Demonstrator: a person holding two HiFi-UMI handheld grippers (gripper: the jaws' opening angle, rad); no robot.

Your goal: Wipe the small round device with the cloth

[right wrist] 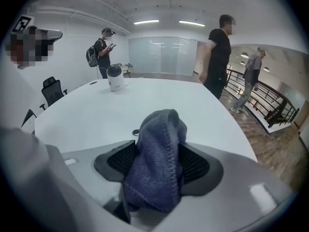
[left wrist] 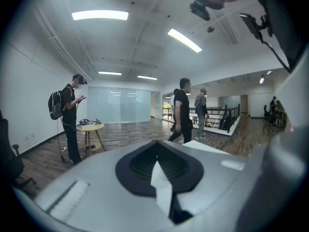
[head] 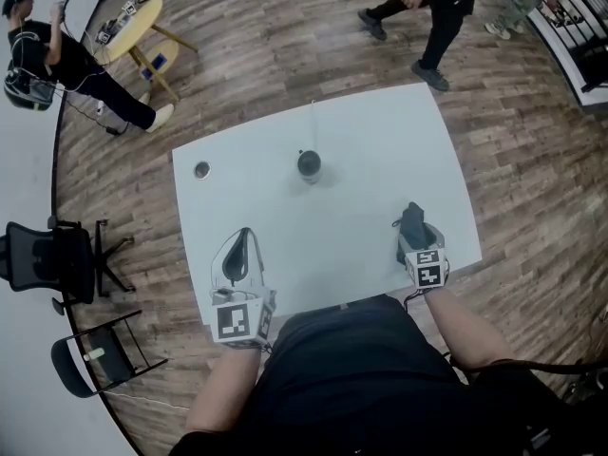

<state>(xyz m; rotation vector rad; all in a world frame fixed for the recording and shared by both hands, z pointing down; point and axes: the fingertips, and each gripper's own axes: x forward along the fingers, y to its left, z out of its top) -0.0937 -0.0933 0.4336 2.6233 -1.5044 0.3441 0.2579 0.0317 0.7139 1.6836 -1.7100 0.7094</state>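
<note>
The small round device (head: 309, 164), dark on top and white below, stands upright near the middle of the white table (head: 380, 141); in the right gripper view the device (right wrist: 115, 77) is far off at the back left. A dark blue cloth (right wrist: 157, 163) lies bunched on the black pad of my right gripper (head: 414, 226), at the table's near right. No second jaw shows pressing on the cloth (head: 412, 217). My left gripper (head: 237, 256) is at the near left, its black pad (left wrist: 159, 166) bare and facing up, with nothing between the jaws.
A small round disc (head: 201, 170) lies at the table's far left. A thin cable (head: 313, 122) runs back from the device. One person (head: 432, 12) walks past the far side; another (head: 57, 55) stands by a yellow side table (head: 128, 22). Two chairs (head: 52, 259) stand left.
</note>
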